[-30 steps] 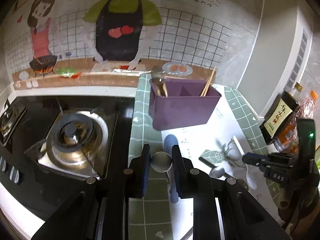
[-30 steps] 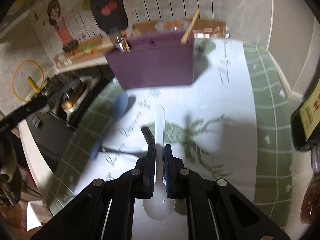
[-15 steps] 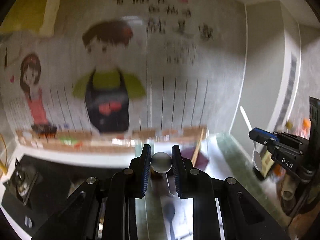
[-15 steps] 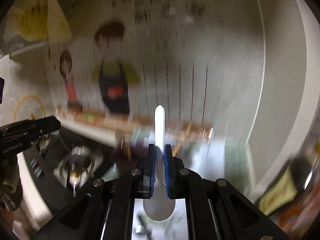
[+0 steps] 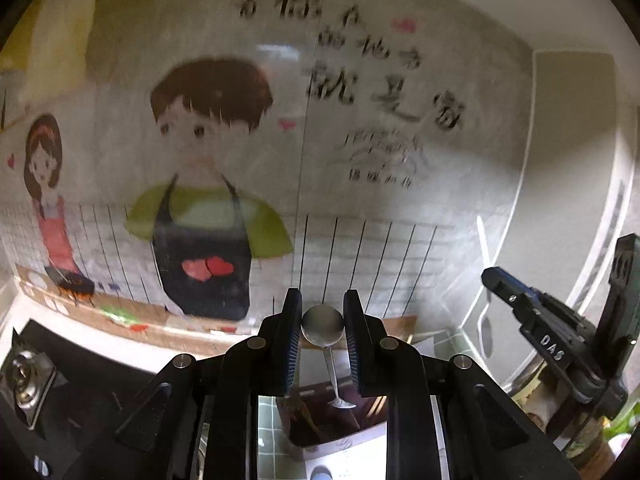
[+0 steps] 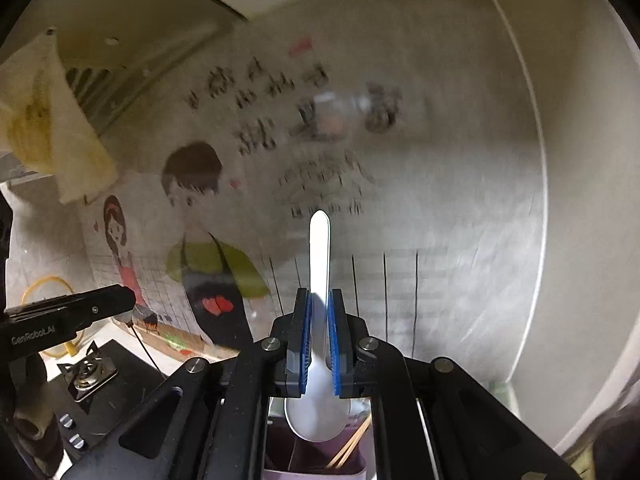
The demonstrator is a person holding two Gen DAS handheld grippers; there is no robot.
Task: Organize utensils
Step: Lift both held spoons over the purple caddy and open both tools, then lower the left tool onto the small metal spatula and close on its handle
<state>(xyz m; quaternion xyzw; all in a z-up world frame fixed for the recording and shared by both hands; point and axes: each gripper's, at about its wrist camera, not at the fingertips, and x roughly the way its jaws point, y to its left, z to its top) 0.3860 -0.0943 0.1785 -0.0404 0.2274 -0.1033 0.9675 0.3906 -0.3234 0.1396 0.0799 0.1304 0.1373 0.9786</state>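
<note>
Left gripper [image 5: 322,322] clamps a metal spoon [image 5: 323,325] by its bowl, handle hanging below; right gripper [image 6: 319,314] is closed on a white spoon [image 6: 319,248], handle pointing ahead, purple box [image 6: 280,452] beneath

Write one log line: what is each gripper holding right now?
left gripper: shut on round-headed metal spoon | right gripper: shut on white plastic spoon, handle up | purple utensil box: below both
</note>
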